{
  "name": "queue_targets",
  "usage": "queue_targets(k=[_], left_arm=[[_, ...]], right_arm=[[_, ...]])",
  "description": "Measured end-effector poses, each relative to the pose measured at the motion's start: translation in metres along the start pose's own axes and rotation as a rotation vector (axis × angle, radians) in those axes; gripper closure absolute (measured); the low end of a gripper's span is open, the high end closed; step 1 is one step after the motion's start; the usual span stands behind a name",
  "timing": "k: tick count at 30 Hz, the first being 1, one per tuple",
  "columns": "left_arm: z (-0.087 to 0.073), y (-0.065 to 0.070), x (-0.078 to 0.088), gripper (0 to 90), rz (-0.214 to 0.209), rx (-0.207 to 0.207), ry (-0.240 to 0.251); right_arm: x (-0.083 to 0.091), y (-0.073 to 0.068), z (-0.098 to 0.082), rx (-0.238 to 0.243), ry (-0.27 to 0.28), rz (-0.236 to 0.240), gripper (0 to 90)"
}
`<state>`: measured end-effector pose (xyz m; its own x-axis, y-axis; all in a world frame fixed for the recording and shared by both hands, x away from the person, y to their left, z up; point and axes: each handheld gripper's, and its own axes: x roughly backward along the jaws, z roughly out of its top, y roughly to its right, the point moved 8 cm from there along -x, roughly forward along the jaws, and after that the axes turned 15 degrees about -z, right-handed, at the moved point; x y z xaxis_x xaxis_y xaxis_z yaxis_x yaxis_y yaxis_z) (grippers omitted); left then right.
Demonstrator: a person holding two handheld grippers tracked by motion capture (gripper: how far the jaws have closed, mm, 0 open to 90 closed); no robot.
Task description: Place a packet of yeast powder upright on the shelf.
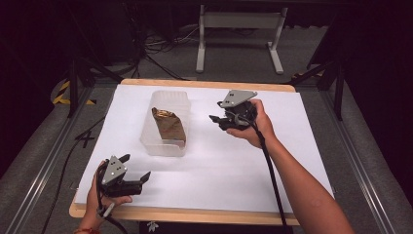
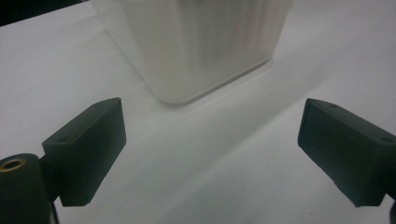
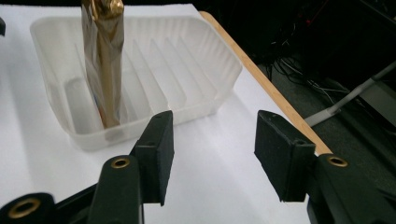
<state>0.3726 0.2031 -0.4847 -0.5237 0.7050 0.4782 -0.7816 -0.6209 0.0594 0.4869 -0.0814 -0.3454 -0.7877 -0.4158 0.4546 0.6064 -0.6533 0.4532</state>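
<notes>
In the high view, a clear plastic tub [image 1: 164,124] sits a little left of the frame's centre on the white tabletop [image 1: 219,165], with a brown and gold foil packet [image 1: 169,126] leaning inside it. The left tool [image 1: 136,170] lies in the lower left of the frame, just below the tub and apart from it, its jaws spread wide and empty. The right tool [image 1: 216,119] hangs right of centre, beside the tub without touching it, its jaws parted with nothing between them. In the left gripper view, the two black jaws stand far apart at the lower corners, and the ribbed wall of the tub [image 2: 201,46] fills the upper middle, close ahead. In the right gripper view, the jaws stand half apart and empty at the bottom; the tub [image 3: 196,60] lies in the upper left, and the packet [image 3: 103,60] stands upright at its near left end.
</notes>
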Motion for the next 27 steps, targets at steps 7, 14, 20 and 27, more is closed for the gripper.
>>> queue_targets(k=[7,14,20,27], left_arm=[[0.000,0.000,0.000,8.4,0.001,-0.003,0.000],[0.001,0.000,0.000,8.4,0.000,-0.003,0.000],[0.000,0.001,-0.001,8.4,0.000,-0.002,-0.001],[0.000,0.001,-0.002,8.4,-0.002,-0.001,-0.008]], right_arm=[[0.007,0.004,-0.015,0.019,-0.025,-0.014,41.9],[0.013,0.010,-0.028,0.041,-0.052,-0.038,36.1],[0.020,0.013,-0.042,0.044,-0.077,-0.039,30.1],[0.026,0.021,-0.060,0.042,-0.105,-0.092,19.1]])
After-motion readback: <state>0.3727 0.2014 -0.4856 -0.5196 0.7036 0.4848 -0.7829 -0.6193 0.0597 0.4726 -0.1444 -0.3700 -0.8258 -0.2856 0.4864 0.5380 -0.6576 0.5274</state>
